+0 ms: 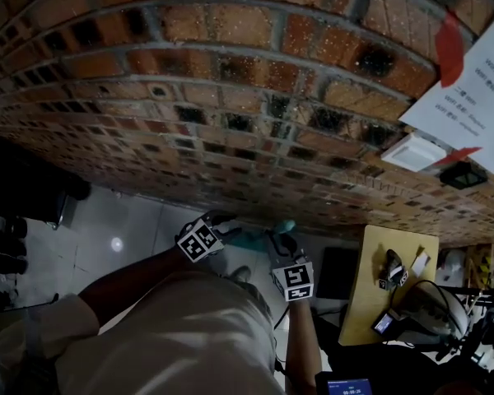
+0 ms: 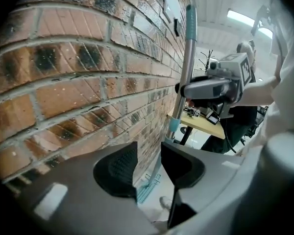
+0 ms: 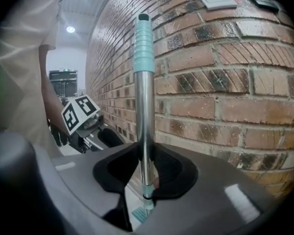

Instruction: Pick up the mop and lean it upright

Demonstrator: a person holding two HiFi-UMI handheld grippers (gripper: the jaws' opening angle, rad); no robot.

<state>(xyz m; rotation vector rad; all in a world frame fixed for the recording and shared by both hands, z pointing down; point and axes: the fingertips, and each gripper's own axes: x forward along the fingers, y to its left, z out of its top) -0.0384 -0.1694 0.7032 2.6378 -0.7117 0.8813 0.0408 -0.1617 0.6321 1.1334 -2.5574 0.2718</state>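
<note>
Item: the mop (image 3: pixel 144 102) has a bright metal pole topped with a ribbed pale-teal grip. A teal collar sits lower on the shaft, and a teal head shows at floor level below the jaws in the left gripper view.

Position: the mop stands close to upright at centre frame in the right gripper view, just beside the brick wall (image 1: pixel 230 97). Contact between pole and wall cannot be confirmed. In the head view only the teal top of the grip (image 1: pixel 286 225) shows, at lower centre between the two grippers.

Right gripper (image 3: pixel 146 173): its jaws are pinched on the metal pole below the grip, with the pads pressed against both sides of the shaft. In the left gripper view it shows at upper right, reaching across to the pole from the right. The forearm behind it rises from the bottom edge of the head view.

Left gripper (image 2: pixel 149 163): its jaws stand apart and nothing is between the pads. The lower pole and mop head show through the gap, beyond the jaws. It points slightly downward towards the base of the wall. Its forearm enters the head view from the lower left, and its marker cube (image 1: pixel 199 241) sits left of the mop top.
</note>
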